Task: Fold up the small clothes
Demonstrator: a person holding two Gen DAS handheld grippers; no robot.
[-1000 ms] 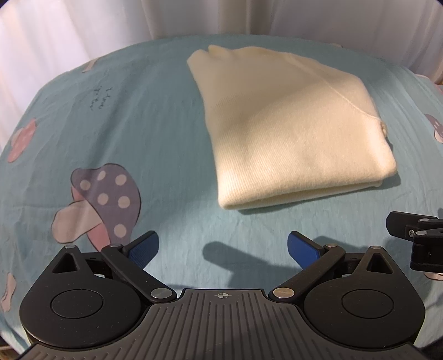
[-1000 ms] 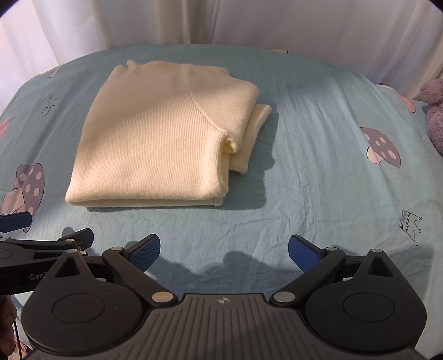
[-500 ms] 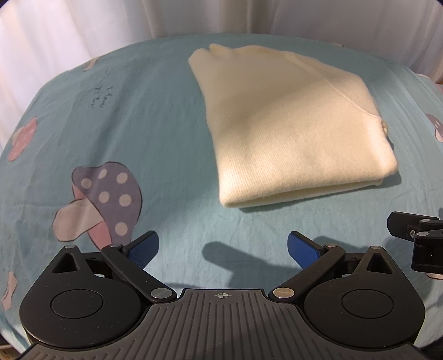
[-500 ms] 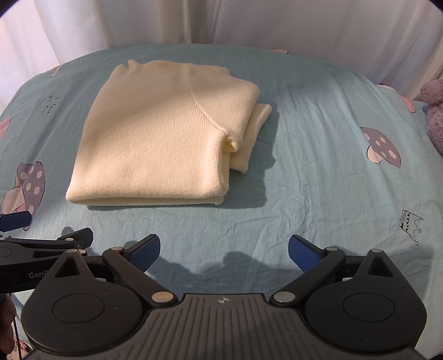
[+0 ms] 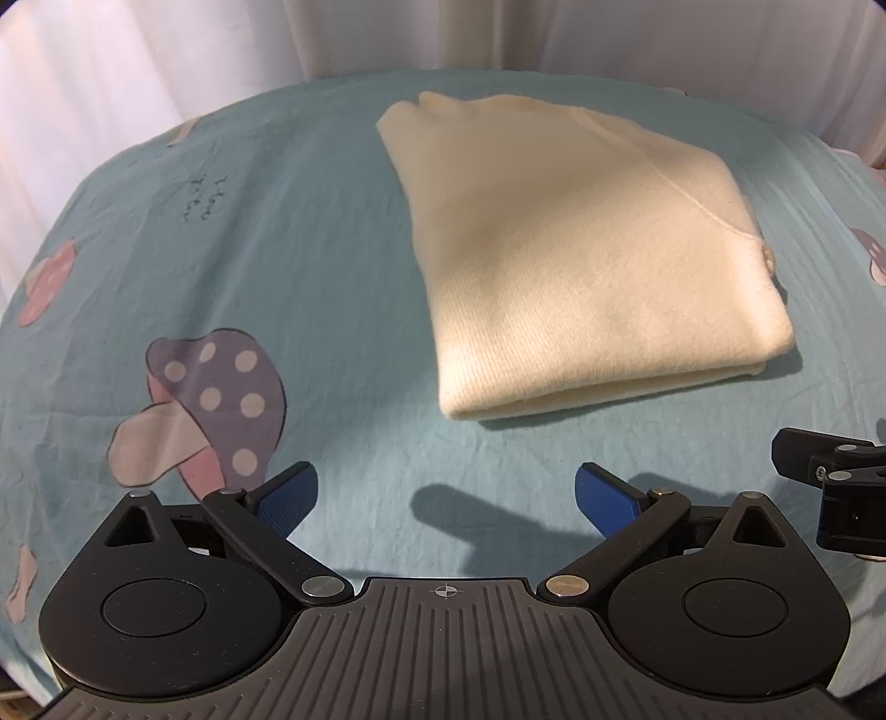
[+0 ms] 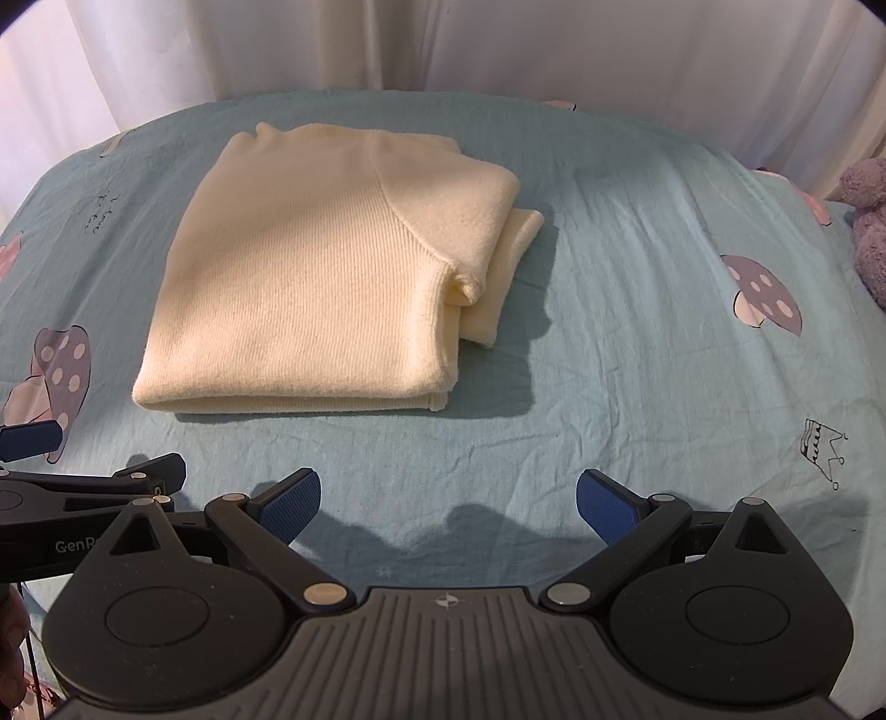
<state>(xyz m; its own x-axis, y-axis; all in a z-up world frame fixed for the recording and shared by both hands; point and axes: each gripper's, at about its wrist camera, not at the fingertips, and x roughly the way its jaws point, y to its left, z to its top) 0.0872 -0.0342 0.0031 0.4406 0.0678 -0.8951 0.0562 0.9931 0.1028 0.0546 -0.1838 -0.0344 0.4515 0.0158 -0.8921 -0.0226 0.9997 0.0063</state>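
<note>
A cream knit sweater point(image 5: 581, 260) lies folded into a thick rectangle on the light blue sheet point(image 5: 310, 232). In the right wrist view the sweater point(image 6: 326, 277) shows a tucked sleeve edge sticking out on its right side. My left gripper point(image 5: 446, 495) hovers open over bare sheet, short of the sweater's near fold and a little to its left. Open as well, my right gripper point(image 6: 448, 498) hangs near the front edge, below the sweater's right corner. Neither holds anything.
The sheet is printed with mushrooms point(image 5: 205, 399), one more at the right point(image 6: 767, 296). White curtains point(image 6: 498, 50) hang behind the bed. A purple plush toy point(image 6: 869, 227) sits at the far right edge. The other gripper's body shows at each view's side.
Both grippers have drifted very slightly back from the sweater; the sweater lies as before and both stay open.
</note>
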